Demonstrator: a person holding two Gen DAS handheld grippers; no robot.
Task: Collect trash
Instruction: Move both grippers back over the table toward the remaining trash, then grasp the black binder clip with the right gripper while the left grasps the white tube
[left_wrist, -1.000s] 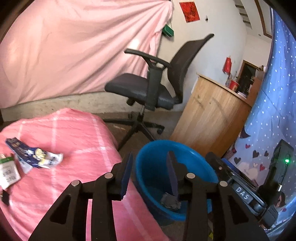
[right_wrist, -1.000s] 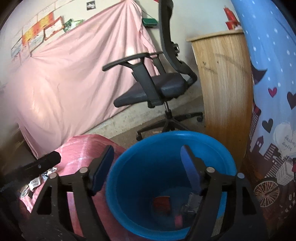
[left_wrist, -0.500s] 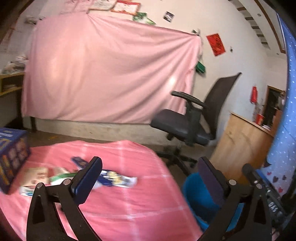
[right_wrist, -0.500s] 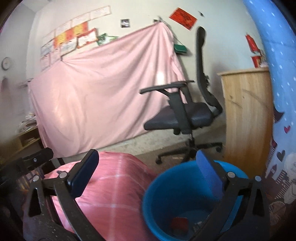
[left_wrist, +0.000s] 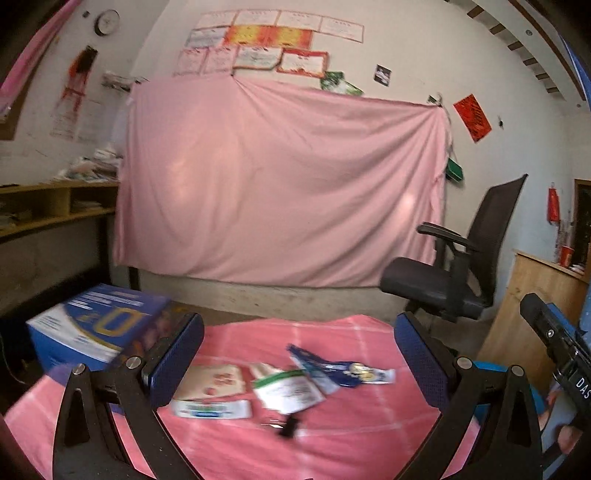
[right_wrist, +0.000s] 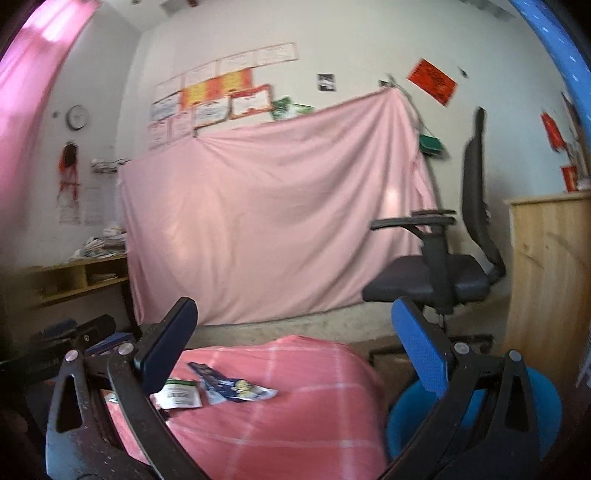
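Several pieces of trash lie on the pink-clothed table (left_wrist: 351, 435): a blue wrapper (left_wrist: 332, 373), a white-and-green packet (left_wrist: 288, 389), a cream packet (left_wrist: 210, 382), a white-green strip (left_wrist: 212, 410) and a small black clip (left_wrist: 290, 424). My left gripper (left_wrist: 297, 350) is open wide, short of this trash, with nothing between its fingers. In the right wrist view my right gripper (right_wrist: 295, 339) is also open and empty. It faces the blue wrapper (right_wrist: 232, 387) and the packet (right_wrist: 179, 395) from further back. The blue bin (right_wrist: 406, 417) stands on the floor at the table's right.
A blue cardboard box (left_wrist: 96, 332) sits at the table's left. A black office chair (right_wrist: 443, 277) and a wooden cabinet (right_wrist: 546, 277) stand to the right, beyond the bin. A pink sheet (left_wrist: 277, 184) hangs on the back wall, with shelves (left_wrist: 44, 210) on the left.
Both views swung left from the blue bin to the table's trash. The left jaws went from narrow to wide open, and the right jaws spread wider.
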